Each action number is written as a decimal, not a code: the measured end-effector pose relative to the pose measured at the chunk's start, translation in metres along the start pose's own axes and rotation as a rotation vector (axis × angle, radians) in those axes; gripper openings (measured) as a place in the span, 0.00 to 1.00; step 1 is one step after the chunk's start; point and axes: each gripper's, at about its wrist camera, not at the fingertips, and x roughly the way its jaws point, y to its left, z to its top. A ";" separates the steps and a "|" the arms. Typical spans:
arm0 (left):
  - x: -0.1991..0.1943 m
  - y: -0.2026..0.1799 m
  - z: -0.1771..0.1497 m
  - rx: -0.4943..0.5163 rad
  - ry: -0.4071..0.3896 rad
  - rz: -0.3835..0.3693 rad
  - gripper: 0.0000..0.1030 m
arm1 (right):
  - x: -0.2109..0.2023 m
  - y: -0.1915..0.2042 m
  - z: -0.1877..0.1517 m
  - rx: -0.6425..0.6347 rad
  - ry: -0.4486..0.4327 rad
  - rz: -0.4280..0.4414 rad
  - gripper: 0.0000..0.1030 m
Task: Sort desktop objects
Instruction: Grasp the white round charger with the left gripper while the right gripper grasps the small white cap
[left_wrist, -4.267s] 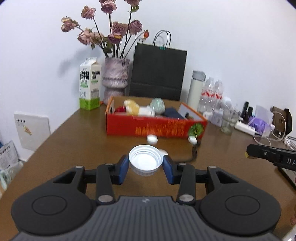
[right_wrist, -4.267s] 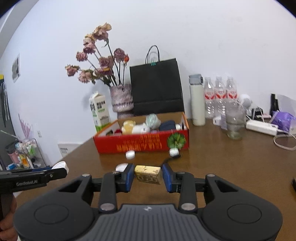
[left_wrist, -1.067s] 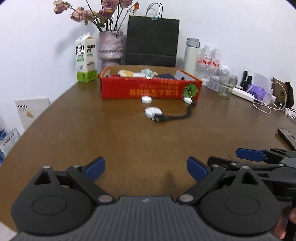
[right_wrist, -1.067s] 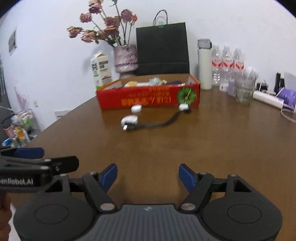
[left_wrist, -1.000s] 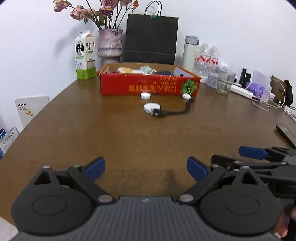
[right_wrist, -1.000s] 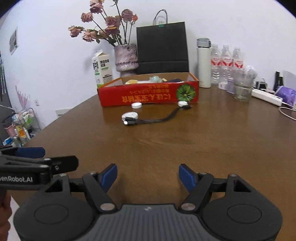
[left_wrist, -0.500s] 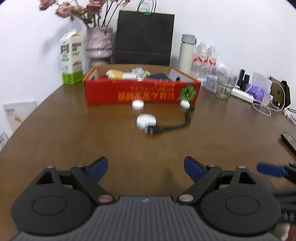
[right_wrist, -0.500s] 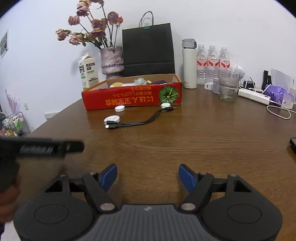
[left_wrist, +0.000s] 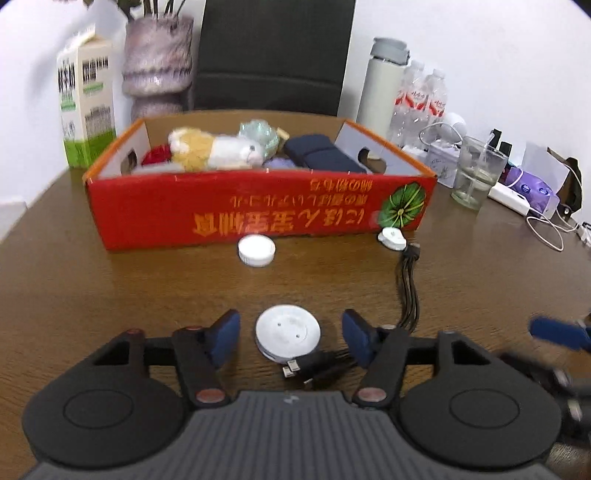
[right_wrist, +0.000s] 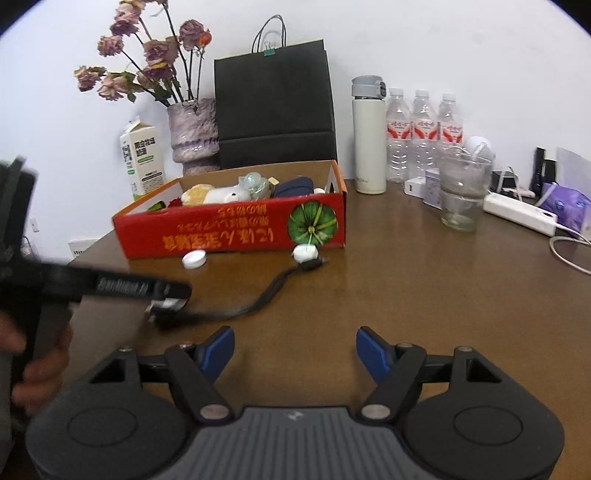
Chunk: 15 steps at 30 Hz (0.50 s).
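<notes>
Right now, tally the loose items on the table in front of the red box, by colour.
White: 3, the round disc between the left gripper fingers, the cap and the small puck
Black: 1, the cable bundle
Total: 4

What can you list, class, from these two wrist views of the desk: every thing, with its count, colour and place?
Table: one, brown wood, under everything.
Cardboard box: one, red, mid-table, holding a plush toy and other items.
Round disc: one, white, between the left fingers, apart from both.
Cable bundle: one, black, running from the disc toward the box.
Bottle cap: one, white, before the box.
Small puck: one, white, at the box's right corner.
Milk carton: one, white and green, back left.
Vase: one, mauve, with dried flowers.
Paper bag: one, black, behind the box.
Thermos: one, cream.
Water bottles: three, clear.
Glass: one, clear.
Left gripper: open, low over the disc.
Right gripper: open, holding nothing.
</notes>
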 end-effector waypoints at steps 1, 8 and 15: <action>0.002 0.001 -0.001 -0.005 0.002 -0.008 0.55 | 0.011 0.000 0.007 -0.004 0.004 0.003 0.67; 0.006 -0.001 -0.003 0.030 -0.033 -0.001 0.39 | 0.084 0.001 0.049 -0.014 0.024 0.012 0.55; 0.001 0.013 -0.003 -0.035 -0.052 0.017 0.39 | 0.137 0.003 0.063 -0.047 0.072 -0.051 0.44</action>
